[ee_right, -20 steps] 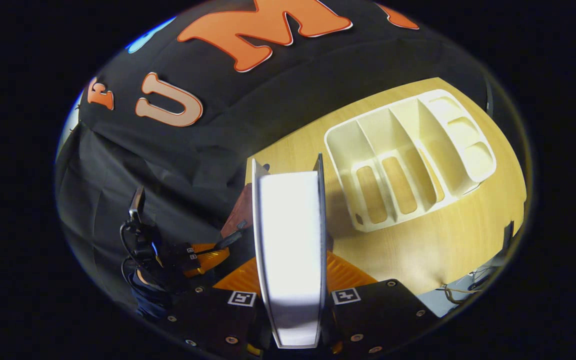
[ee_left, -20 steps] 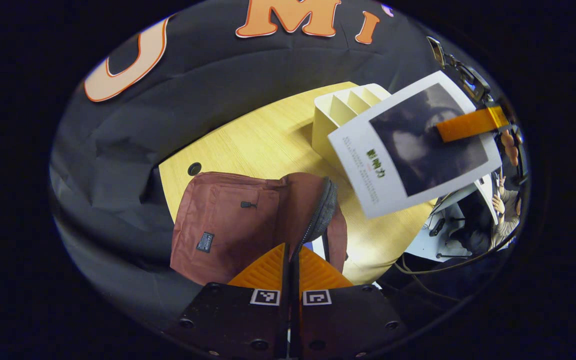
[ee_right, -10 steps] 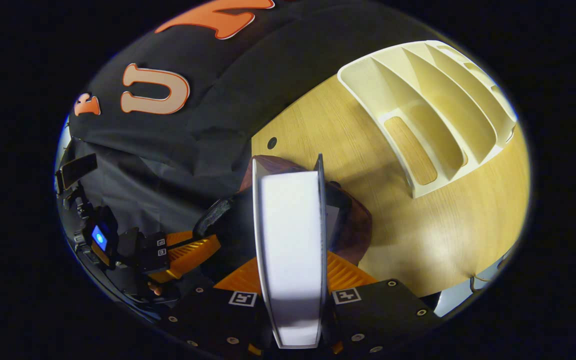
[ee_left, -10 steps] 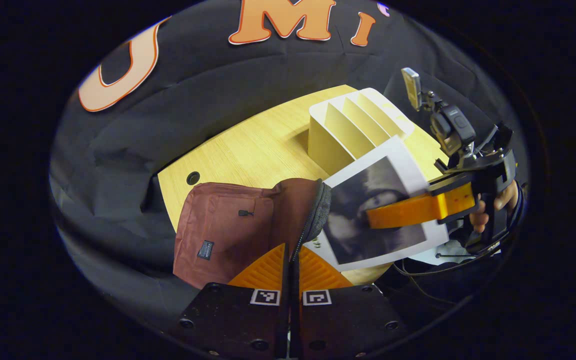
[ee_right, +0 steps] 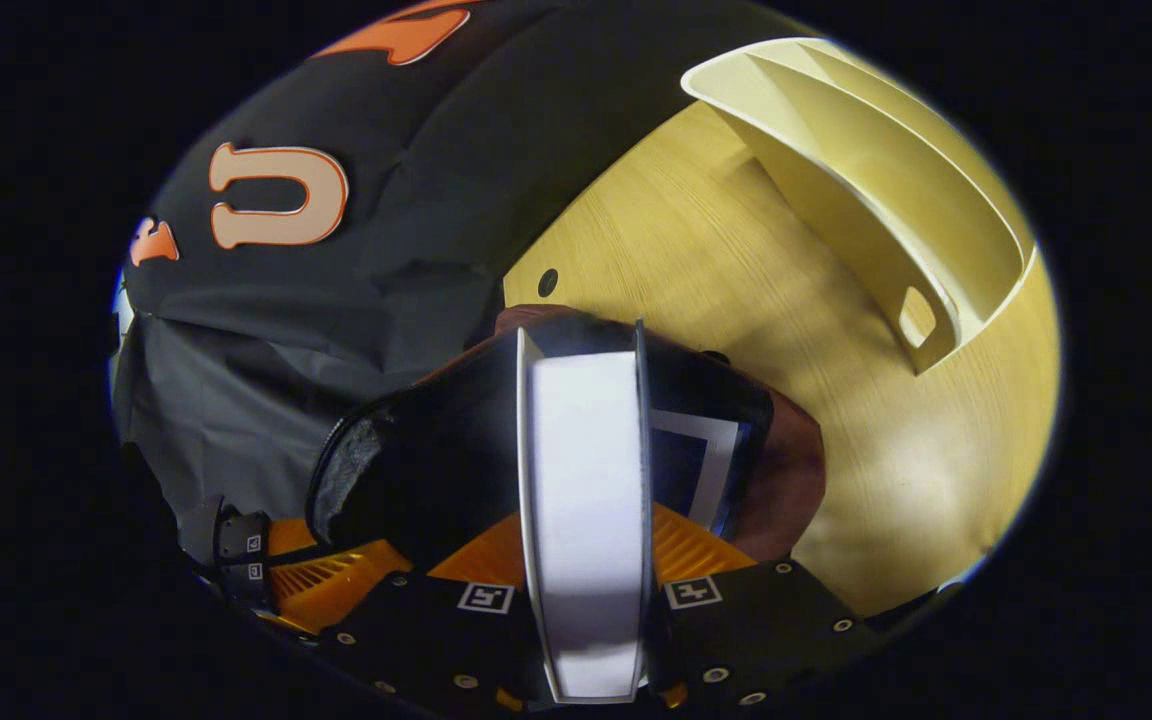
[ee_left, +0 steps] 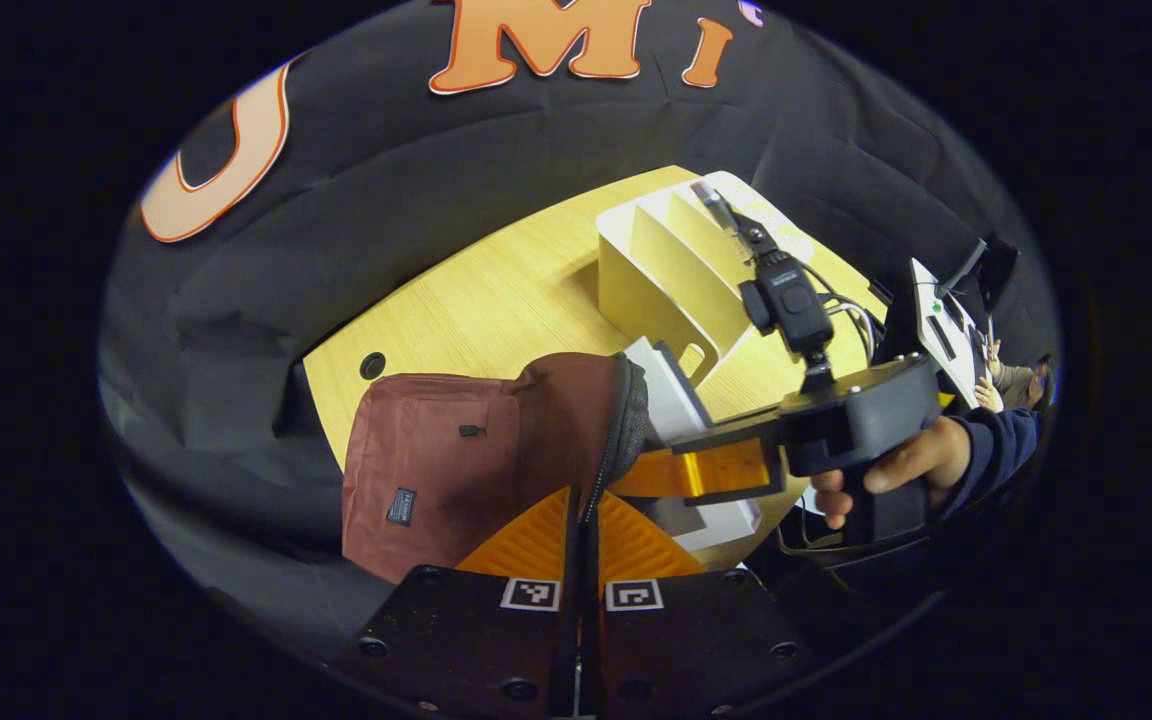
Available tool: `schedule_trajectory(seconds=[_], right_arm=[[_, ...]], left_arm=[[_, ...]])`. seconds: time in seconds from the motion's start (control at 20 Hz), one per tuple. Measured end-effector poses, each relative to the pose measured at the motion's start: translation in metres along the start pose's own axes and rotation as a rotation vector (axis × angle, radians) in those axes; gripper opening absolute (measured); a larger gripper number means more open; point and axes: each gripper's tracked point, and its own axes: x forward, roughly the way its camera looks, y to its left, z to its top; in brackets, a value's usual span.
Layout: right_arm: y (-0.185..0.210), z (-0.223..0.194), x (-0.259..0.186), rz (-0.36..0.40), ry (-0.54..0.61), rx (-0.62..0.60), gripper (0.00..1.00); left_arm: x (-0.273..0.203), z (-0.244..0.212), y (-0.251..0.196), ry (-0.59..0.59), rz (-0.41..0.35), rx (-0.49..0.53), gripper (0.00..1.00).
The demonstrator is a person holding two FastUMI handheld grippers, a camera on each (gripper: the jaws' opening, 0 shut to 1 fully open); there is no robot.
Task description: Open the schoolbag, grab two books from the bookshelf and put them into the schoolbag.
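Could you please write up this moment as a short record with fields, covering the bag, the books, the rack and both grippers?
schoolbag: maroon, lying on the wooden table, mouth open
left gripper: shut on the bag's zipper edge, holding the opening apart
right gripper: shut on a white-covered book, spine toward the camera
book position: its far end at the bag's opening, not released
inside the bag: another book partly visible
bookshelf: cream divider rack on the table; the slots in view hold no books

Both claw cameras look steeply down, close above the schoolbag (ee_left: 456,460) and table (ee_right: 736,260).
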Motion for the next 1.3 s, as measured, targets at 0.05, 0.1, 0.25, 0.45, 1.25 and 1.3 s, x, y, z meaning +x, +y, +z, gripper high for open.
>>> schedule_trajectory(seconds=[0.05,0.1,0.25,0.45,1.25,1.3], right_arm=[[0.001,-0.003,0.006,0.014,0.007,0.017,0.40],[0.002,-0.005,0.011,0.033,0.006,0.043,0.40],[0.002,-0.015,0.027,0.058,-0.001,0.081,0.40],[0.005,-0.024,0.051,0.095,-0.028,0.134,0.40],[-0.026,0.006,0.008,-0.001,-0.087,0.016,0.97],[-0.032,0.014,-0.006,-0.019,-0.116,0.011,0.97]], left_arm=[[0.002,0.001,-0.003,0.000,-0.007,-0.002,0.02],[0.002,0.001,-0.006,0.001,-0.015,-0.003,0.02],[0.003,0.006,-0.012,-0.006,-0.032,-0.012,0.02],[0.003,0.006,-0.010,-0.008,-0.040,-0.036,0.02],[0.022,-0.005,-0.007,-0.042,-0.067,-0.132,0.03],[0.026,-0.008,-0.010,-0.040,-0.074,-0.132,0.02]])
